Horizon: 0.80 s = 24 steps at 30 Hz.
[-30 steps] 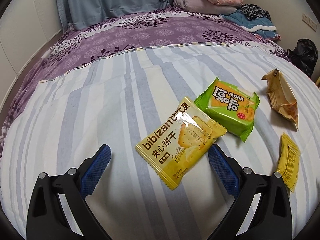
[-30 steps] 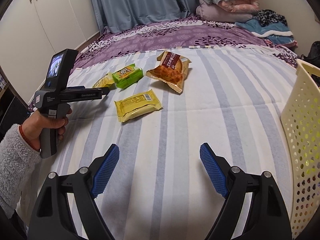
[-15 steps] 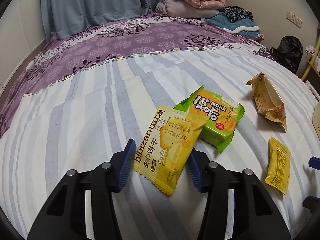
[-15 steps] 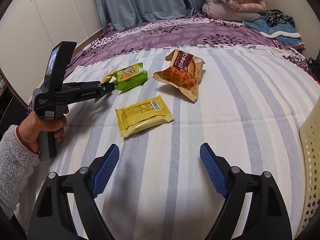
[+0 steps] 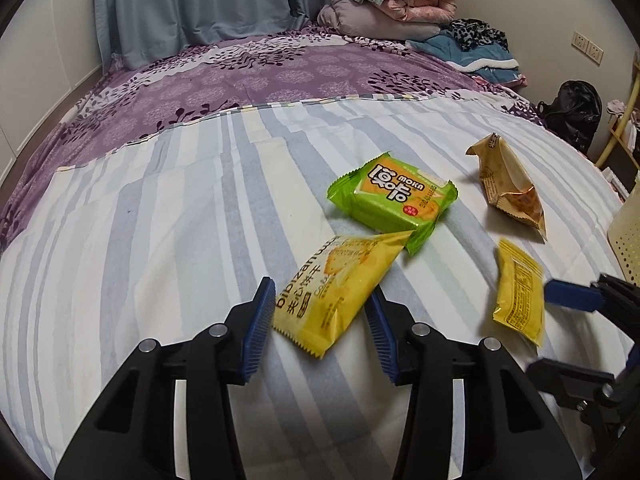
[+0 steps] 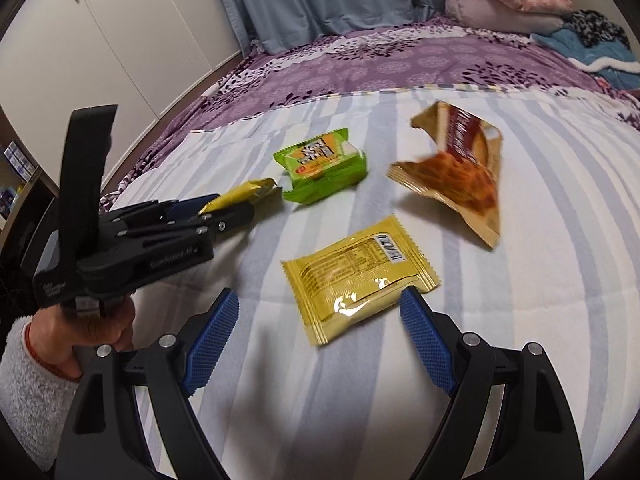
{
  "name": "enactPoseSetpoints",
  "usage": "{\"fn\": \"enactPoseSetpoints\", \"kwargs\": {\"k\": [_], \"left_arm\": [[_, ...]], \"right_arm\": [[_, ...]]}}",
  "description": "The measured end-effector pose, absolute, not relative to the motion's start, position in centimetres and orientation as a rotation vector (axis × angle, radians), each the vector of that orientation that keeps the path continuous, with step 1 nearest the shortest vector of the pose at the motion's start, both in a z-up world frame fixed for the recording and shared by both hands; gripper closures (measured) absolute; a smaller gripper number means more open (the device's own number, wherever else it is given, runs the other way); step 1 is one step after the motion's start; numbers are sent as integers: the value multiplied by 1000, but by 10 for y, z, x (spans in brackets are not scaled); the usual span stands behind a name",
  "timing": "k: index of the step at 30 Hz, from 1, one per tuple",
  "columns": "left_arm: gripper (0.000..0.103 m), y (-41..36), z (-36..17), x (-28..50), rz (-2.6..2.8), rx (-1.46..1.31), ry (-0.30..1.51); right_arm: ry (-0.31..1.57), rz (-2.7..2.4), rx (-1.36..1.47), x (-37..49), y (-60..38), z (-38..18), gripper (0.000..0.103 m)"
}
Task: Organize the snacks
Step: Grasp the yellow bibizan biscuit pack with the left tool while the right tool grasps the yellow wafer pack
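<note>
Four snack packets on striped sheet point(image 5: 160, 240): yellow biscuit packet point(image 5: 332, 296) clamped in left gripper point(image 5: 320, 324); right gripper point(image 6: 320, 332) spread wide, straddling yellow wafer packet point(image 6: 360, 276); green packet point(image 5: 392, 204) and brown bag point(image 5: 508, 188) lie beyond.

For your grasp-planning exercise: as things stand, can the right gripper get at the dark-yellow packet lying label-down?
Probably yes. The right gripper is open, the dark-yellow packet lies just ahead between its fingers, and nothing covers it.

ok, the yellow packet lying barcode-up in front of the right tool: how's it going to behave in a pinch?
The yellow packet looks like glossy film, so it may slip between the pads. It puffs slightly around a flat slab, so the wrapper probably crumples before the contents resist. It likely weighs little and lies flat on the soft striped sheet, so the open right tool may just push it along.
</note>
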<state>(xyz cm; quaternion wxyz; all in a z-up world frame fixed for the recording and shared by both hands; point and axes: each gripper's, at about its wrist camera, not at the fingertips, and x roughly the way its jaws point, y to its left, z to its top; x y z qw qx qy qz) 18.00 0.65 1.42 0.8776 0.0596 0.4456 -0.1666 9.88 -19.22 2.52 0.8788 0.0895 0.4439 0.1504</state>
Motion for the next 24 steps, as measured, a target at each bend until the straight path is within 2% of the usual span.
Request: {"fn": "enactPoseSetpoints", "kwargs": {"k": [8, 9, 10, 13, 15, 24], "left_arm": [[54, 13, 16, 177, -359, 117, 938], [48, 13, 17, 177, -364, 119, 939], [42, 13, 18, 176, -365, 120, 936], [34, 12, 22, 175, -375, 121, 929], [31, 10, 23, 175, -379, 121, 923], [31, -4, 10, 189, -410, 176, 948]], "right_arm": [[916, 289, 137, 125, -186, 20, 21], [918, 282, 124, 127, -184, 19, 21], [918, 270, 101, 129, -182, 20, 24], [915, 223, 38, 128, -179, 20, 45], [914, 205, 32, 128, -183, 20, 55], [915, 199, 57, 122, -196, 21, 56]]}}
